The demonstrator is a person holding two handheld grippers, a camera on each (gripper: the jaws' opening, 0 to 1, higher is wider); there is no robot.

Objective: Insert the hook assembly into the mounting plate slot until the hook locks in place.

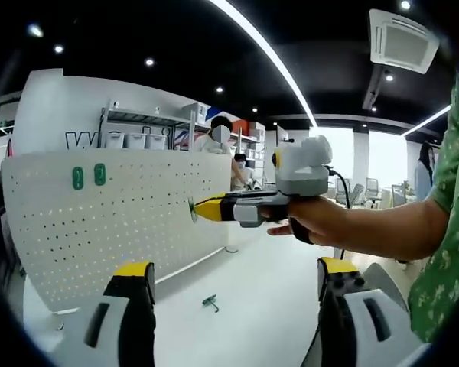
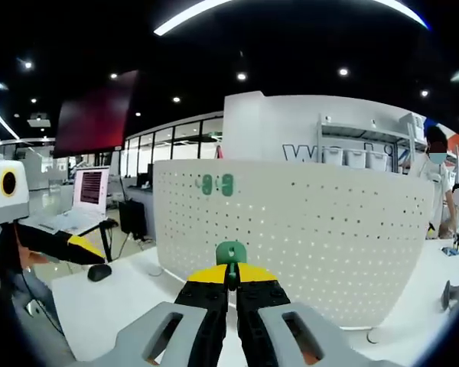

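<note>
The right hand-held gripper (image 2: 231, 284) is seen closed, its yellow-tipped jaws pinched on the stem of a green hook (image 2: 231, 253), whose rounded head stands just clear of the jaw tips. In the left gripper view the same right hand-held gripper (image 1: 201, 209) is held level by a hand (image 1: 310, 220), its long axis pointed straight at the pegboard (image 1: 122, 229), and the hook (image 1: 192, 209) at its tip is touching the pegboard face or just short of it; which of the two cannot be told. The hook is thus directly ahead of the jaws, between them and the pegboard, and the coming move is judged to be a push along that same axis into a hole. Whether the hook is yet seated cannot be told.

The right hand-held gripper is clearly the nearer to the pegboard. The left hand-held gripper (image 1: 229, 306) is held well back from the pegboard, its jaws wide apart and nothing between them.

Further along the pegboard, up and to the left of the held hook, two green hooks (image 1: 88, 177) are already mounted side by side near the top edge. On the counter (image 1: 260, 321) in front of the pegboard, a small green part (image 1: 210, 303) lies loose, below the held hook.
</note>
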